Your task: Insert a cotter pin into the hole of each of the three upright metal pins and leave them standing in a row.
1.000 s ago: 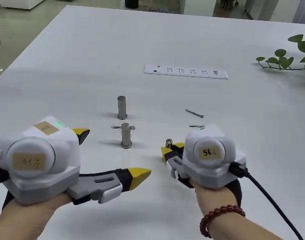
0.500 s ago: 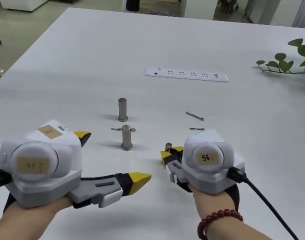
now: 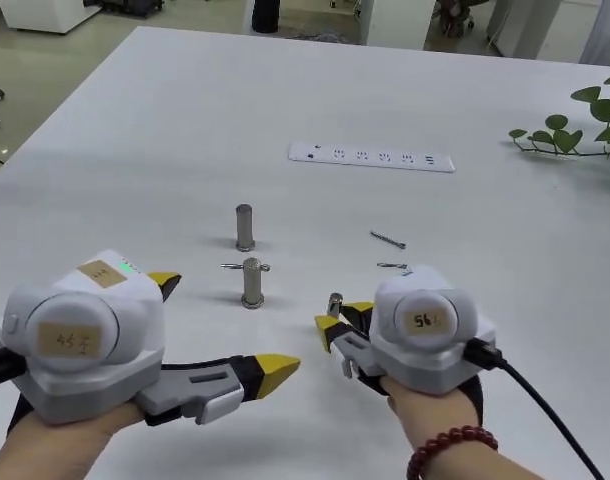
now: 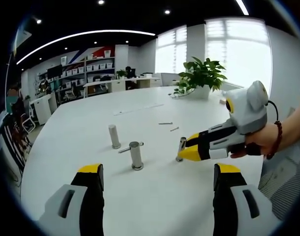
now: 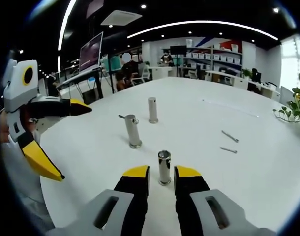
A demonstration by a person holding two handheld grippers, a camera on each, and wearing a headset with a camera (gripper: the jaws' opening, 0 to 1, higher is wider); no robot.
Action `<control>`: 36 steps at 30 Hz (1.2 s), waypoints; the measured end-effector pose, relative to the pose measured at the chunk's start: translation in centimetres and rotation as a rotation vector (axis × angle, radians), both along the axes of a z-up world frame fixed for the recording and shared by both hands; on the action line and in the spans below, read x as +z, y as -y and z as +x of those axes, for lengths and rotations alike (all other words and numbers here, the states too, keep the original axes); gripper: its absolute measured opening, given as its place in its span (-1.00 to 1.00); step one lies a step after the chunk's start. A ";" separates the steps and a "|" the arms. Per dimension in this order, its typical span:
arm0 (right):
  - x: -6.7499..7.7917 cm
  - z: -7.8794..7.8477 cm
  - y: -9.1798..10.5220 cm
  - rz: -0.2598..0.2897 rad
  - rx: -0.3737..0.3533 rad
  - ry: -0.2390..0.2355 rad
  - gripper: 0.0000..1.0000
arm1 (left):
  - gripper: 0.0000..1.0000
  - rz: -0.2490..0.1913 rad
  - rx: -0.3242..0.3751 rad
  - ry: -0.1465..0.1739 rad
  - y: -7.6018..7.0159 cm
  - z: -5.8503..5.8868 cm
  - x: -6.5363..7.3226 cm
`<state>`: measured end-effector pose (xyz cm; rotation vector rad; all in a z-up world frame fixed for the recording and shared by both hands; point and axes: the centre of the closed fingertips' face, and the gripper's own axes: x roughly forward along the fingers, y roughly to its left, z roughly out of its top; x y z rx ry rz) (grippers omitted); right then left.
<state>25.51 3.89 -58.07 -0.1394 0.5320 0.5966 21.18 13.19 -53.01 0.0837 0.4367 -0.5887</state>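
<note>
Bench layout unchanged: right gripper fingers still bracket lower-centre metal pin, grip unconfirmed; left gripper fingers spread wide; two insertions remain.

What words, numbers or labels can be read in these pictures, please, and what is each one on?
"56", roughly: handwritten on the pale label on the back of the right tool; the last stroke is unclear.
Tan sticker on the back of the left tool: handwritten, too blurred to read.
Smaller tan sticker on top of the left tool: unreadable.
Power strip: any markings are too small to read.
</note>
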 end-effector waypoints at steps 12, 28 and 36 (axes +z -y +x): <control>-0.2 -0.5 1.1 0.008 0.028 -0.057 -0.57 | 0.85 0.008 0.003 0.000 0.2 0.1 0.0; 0.2 1.4 4.9 -0.070 0.075 -0.091 -0.54 | 0.87 0.014 0.002 0.003 0.4 0.1 0.0; 0.8 4.2 7.2 -0.136 0.115 -0.106 -0.54 | 0.92 0.004 0.012 0.000 0.3 0.2 0.0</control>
